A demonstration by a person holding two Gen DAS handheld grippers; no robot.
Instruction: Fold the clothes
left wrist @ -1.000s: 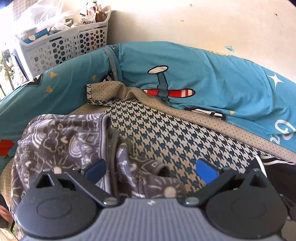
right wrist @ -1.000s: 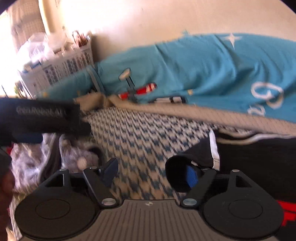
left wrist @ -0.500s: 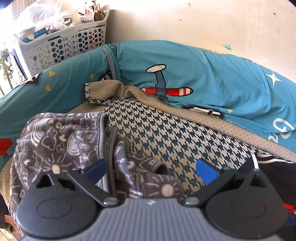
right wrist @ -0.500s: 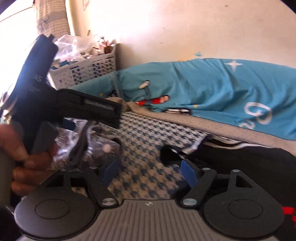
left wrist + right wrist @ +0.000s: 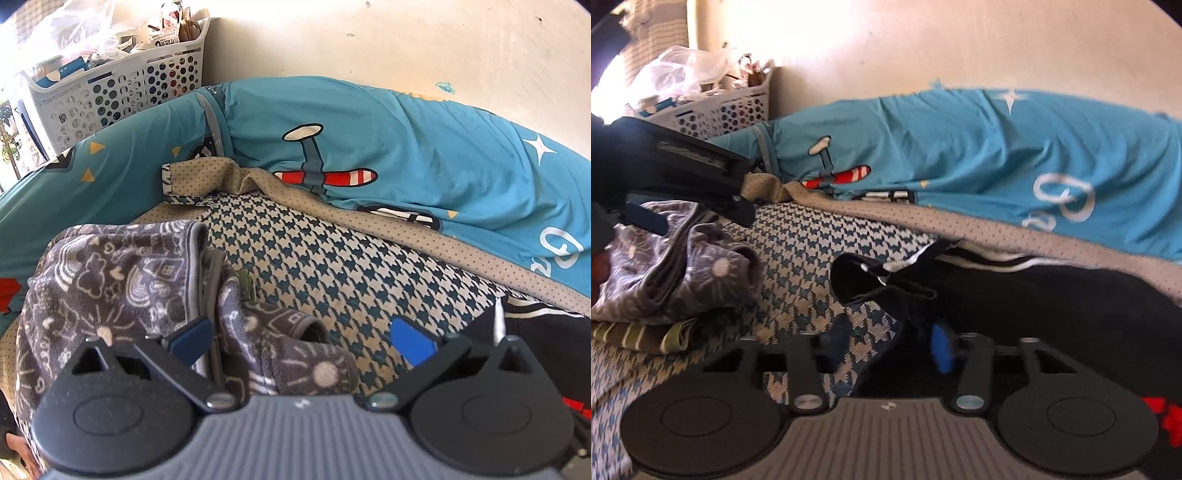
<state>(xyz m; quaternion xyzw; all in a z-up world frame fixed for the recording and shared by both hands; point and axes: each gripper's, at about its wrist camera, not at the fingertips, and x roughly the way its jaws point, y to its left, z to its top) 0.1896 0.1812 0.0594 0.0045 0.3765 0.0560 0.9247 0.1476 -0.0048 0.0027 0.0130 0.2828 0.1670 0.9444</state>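
Open houndstooth bedcover (image 5: 332, 266) strip between grey patterned garment (image 5: 110, 280) my left, black garment (image 5: 1052, 306) right; blue duvet (image 5: 406, 147) walls far side.

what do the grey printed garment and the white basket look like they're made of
Grey printed garment: looks like soft, matte fleece or brushed knit, since its surface is fuzzy and it slumps in thick folds. White basket: seems to be rigid moulded plastic with a slight sheen, given its even punched round holes.

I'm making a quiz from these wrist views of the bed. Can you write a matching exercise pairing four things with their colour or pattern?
Things:
1. garment under the left gripper
2. garment at the right gripper
3. duvet
4. basket

Looks:
A. teal with a plane
B. white, perforated
C. grey with pale doodles
D. black with white stripes

Pairs: 1-C, 2-D, 3-A, 4-B
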